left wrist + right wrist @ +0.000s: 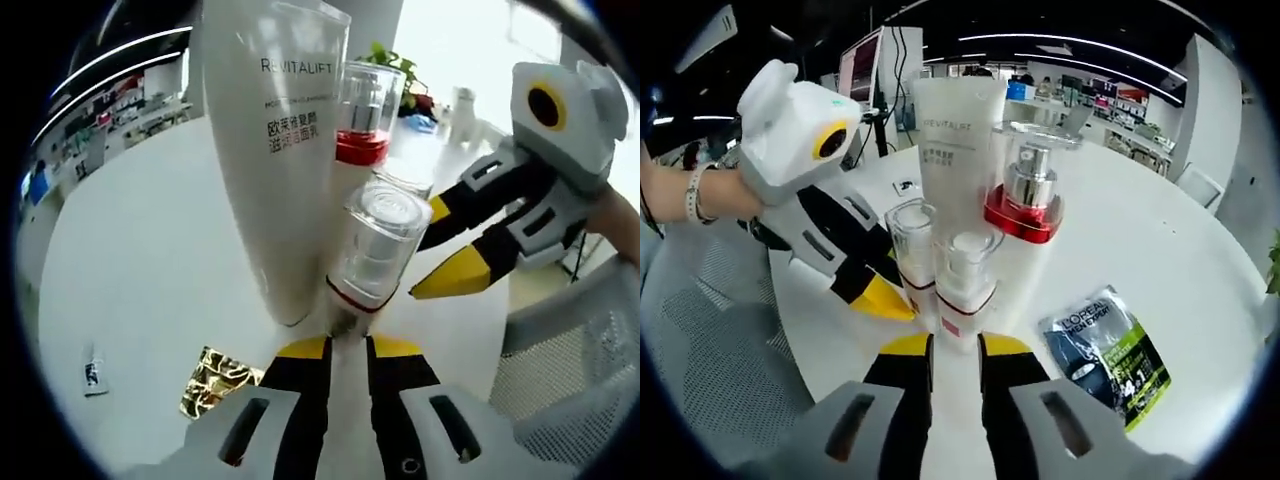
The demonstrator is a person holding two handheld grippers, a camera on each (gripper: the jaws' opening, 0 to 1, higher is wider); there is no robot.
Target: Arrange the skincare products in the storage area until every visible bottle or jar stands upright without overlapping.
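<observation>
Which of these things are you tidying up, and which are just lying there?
For the job:
tall white tube
red-collared pump bottle
two small clear-capped bottles

Just lying about:
dark sachet
gold foil wrapper
small packet

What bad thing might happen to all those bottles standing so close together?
1. The left gripper grips a small clear-capped bottle packed beside the tall white tube; a sideways tug may topple the tube.
2. The right gripper closes on another small bottle right against the red-collared pump bottle, which could get bumped over.
3. A falling bottle might land on the sachet lying nearby.
</observation>
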